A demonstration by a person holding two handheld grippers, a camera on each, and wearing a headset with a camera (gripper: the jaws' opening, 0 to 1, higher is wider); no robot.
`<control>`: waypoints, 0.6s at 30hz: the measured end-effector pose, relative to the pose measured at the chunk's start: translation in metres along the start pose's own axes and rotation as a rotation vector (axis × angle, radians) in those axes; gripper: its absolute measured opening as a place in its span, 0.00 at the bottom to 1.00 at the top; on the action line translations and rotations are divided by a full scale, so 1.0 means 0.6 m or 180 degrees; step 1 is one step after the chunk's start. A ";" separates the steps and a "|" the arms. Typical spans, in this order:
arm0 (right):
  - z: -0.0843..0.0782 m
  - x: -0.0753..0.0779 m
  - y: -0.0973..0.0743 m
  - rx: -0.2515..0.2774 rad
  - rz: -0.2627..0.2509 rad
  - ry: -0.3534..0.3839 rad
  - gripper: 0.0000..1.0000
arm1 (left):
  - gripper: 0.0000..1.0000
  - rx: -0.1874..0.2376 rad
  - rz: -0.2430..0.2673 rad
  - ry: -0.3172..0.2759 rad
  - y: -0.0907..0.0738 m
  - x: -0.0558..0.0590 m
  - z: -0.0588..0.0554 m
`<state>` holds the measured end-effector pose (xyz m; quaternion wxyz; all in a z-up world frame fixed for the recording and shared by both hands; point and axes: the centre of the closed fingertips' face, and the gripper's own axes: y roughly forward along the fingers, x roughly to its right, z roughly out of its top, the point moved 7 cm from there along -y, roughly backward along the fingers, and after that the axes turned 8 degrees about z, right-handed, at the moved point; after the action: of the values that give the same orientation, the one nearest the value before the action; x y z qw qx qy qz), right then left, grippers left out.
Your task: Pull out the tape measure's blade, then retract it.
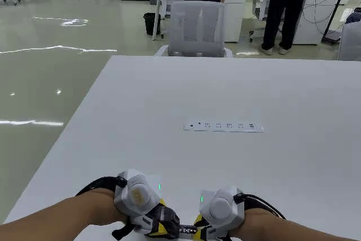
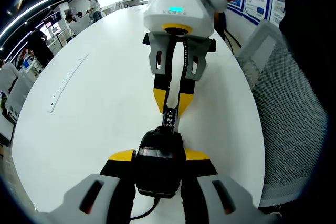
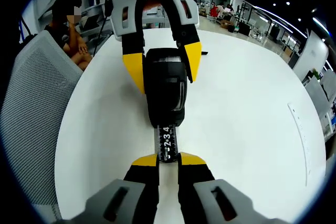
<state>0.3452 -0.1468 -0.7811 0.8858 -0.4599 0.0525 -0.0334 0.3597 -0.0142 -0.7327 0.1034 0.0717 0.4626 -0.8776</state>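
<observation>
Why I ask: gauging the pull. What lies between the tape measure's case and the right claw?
A short numbered stretch of blade runs from the case to the right claw, in the right gripper view.

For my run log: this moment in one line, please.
left gripper shut on black tape measure case | right gripper shut on black numbered blade | blade partly out

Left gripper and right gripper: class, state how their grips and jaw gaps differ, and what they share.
The left gripper clamps the tape case; the right gripper pinches the blade. Left jaws stand wide apart; right jaws nearly meet. Both have yellow tips and face each other.
</observation>
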 end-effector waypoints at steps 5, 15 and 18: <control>-0.013 -0.002 -0.013 -0.0004 -0.0003 0.0027 0.11 | 0.28 0.0000 0.0006 -0.0002 0.000 0.000 0.000; -0.048 -0.004 -0.041 0.0004 -0.0038 0.0110 0.11 | 0.28 0.0013 0.0001 0.0008 0.002 -0.001 0.001; -0.057 -0.007 -0.054 0.0011 -0.0032 0.0111 0.11 | 0.28 0.0019 -0.0003 0.0020 0.001 0.000 0.001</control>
<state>0.3364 -0.1928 -0.7737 0.8853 -0.4580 0.0655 -0.0460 0.3601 -0.0147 -0.7329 0.1013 0.0745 0.4603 -0.8788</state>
